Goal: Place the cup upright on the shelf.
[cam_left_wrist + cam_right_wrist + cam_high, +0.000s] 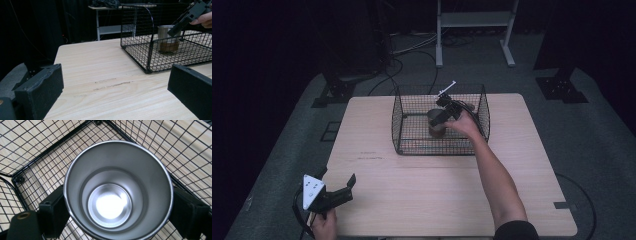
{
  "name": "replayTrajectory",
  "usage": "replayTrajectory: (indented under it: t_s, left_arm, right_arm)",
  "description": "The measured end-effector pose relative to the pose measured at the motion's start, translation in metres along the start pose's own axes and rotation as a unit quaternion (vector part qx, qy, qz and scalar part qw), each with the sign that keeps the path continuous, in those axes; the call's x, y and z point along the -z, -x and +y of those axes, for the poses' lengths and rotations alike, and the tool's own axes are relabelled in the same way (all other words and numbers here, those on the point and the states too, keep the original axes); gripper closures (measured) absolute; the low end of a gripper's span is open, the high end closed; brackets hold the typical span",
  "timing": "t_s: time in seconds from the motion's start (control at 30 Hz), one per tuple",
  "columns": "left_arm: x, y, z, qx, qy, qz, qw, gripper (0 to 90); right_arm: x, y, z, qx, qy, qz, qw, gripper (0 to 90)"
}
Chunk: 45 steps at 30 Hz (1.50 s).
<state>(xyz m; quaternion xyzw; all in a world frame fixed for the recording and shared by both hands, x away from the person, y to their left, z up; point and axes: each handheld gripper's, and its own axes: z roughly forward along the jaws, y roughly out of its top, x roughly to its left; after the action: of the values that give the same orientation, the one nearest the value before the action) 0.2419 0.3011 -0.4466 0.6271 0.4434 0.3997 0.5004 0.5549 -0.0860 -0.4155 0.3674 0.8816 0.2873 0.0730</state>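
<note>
Right gripper [443, 116] down in basket [399, 131], fingers [53, 213] flanking cup [117, 187] standing inside, grip uncertain. Left gripper [337, 192] idle, fingers spread over surface [412, 195]. Best: release fully, lift straight, avoid tipping.

Dim room in the high view: black backdrop all around, and light falls from above onto the pale wooden table [422, 195], the one bright patch. Grey floor fades to dark at the left and right edges. That frame is soft and grainy, and the wire basket [398, 122] reads as fine, slightly smeared mesh with barely a shadow under it. In the left gripper view the near black jaw pads are out of focus; the wood grain farther off is sharper. In the right gripper view a hard white glare burns out the bottom of the steel cup [110, 206], whose walls shade smoothly to grey; the mesh bends slightly toward the corners.
</note>
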Motion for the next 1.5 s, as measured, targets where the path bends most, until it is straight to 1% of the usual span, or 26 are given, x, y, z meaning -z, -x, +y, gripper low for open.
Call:
replayTrajectory:
  t_s: [0.03,0.1,0.23,0.3,0.37,0.4,0.43,0.57,0.6,0.63,0.77,0.97,1.07,1.1,1.17,1.2,1.23,1.3,1.33,1.4,1.47,1.5]
  left_arm:
    - [0.000,0.000,0.000,0.000,0.000,0.000,1.0000,0.0]
    - [0.000,0.001,0.000,-0.002,0.001,0.000,1.0000,0.0]
    - [0.000,0.001,0.000,-0.001,0.001,0.000,1.0000,0.0]
    - [0.000,0.001,0.001,-0.002,0.002,0.001,1.0000,0.0]
    - [0.000,0.001,0.001,-0.001,0.002,0.000,1.0000,0.0]
    - [-0.001,0.001,0.001,-0.002,0.002,-0.001,1.0000,0.0]
    - [-0.001,0.001,0.001,-0.002,0.002,-0.001,1.0000,0.0]
    - [-0.002,0.002,0.001,-0.002,0.002,-0.003,1.0000,0.0]
    - [-0.002,0.002,0.001,-0.002,0.002,-0.003,1.0000,0.0]
    - [-0.002,0.002,0.001,-0.001,0.002,-0.003,1.0000,0.0]
    - [-0.002,0.003,0.001,-0.002,-0.001,-0.003,1.0000,0.0]
    - [-0.003,0.004,0.001,-0.001,-0.002,-0.004,1.0000,0.0]
    - [-0.004,0.004,0.001,-0.001,-0.001,-0.004,1.0000,0.0]
    - [-0.004,0.004,0.001,-0.001,-0.002,-0.004,1.0000,0.0]
    - [-0.005,0.004,0.001,-0.005,-0.001,-0.005,1.0000,0.0]
    - [-0.005,0.004,0.001,-0.004,-0.001,-0.004,1.0000,0.0]
    - [-0.005,0.004,0.001,-0.004,-0.002,-0.005,1.0000,0.0]
    - [-0.004,0.004,0.001,-0.004,0.000,-0.005,1.0000,0.0]
    - [-0.004,0.004,0.001,-0.004,0.000,-0.003,1.0000,0.0]
    - [-0.004,0.003,0.001,-0.004,-0.002,-0.005,1.0000,0.0]
    - [-0.004,0.004,0.001,-0.004,0.000,-0.006,1.0000,0.0]
    - [-0.004,0.005,0.001,-0.006,-0.001,-0.006,1.0000,0.0]
  right_arm:
    - [0.000,0.000,0.000,-0.002,-0.002,0.000,1.0000,13.7]
    - [0.001,-0.001,0.000,0.004,-0.006,0.000,1.0000,13.3]
    - [0.002,-0.003,-0.001,0.003,-0.007,0.002,1.0000,12.5]
    - [0.002,-0.003,-0.001,0.003,-0.004,0.007,1.0000,10.6]
    - [0.003,-0.005,0.000,0.002,-0.005,0.007,1.0000,9.7]
    - [0.004,-0.006,0.001,0.007,-0.003,0.005,1.0000,9.4]
    - [0.005,-0.007,0.001,0.005,0.000,0.006,1.0000,8.9]
    - [0.007,-0.007,0.002,0.007,0.002,0.004,1.0000,8.3]
    - [0.009,-0.006,0.002,0.001,0.006,0.007,1.0000,7.8]
    - [0.010,-0.006,0.002,0.001,0.006,0.005,1.0000,7.6]
    - [0.016,-0.004,0.002,-0.002,0.020,0.007,0.9998,7.6]
    - [0.023,0.000,0.000,-0.019,0.031,0.009,0.9993,6.9]
    - [0.027,0.000,0.000,-0.020,0.039,0.008,0.9990,6.9]
    - [0.032,0.001,0.001,-0.023,0.048,0.010,0.9985,7.2]
    - [0.035,-0.001,0.001,-0.022,0.053,0.012,0.9983,9.9]
    - [0.036,-0.001,0.001,-0.023,0.053,0.017,0.9982,11.5]
    - [0.037,-0.001,0.001,-0.023,0.053,0.021,0.9981,11.4]
    - [0.039,-0.003,0.000,-0.024,0.057,0.019,0.9979,11.4]
    - [0.041,-0.003,0.000,-0.025,0.060,0.023,0.9976,11.4]
    - [0.047,-0.004,-0.002,-0.029,0.071,0.026,0.9967,11.7]
    - [0.051,-0.005,-0.003,-0.033,0.079,0.033,0.9958,12.1]
    - [0.054,-0.006,-0.004,-0.030,0.082,0.033,0.9957,12.3]
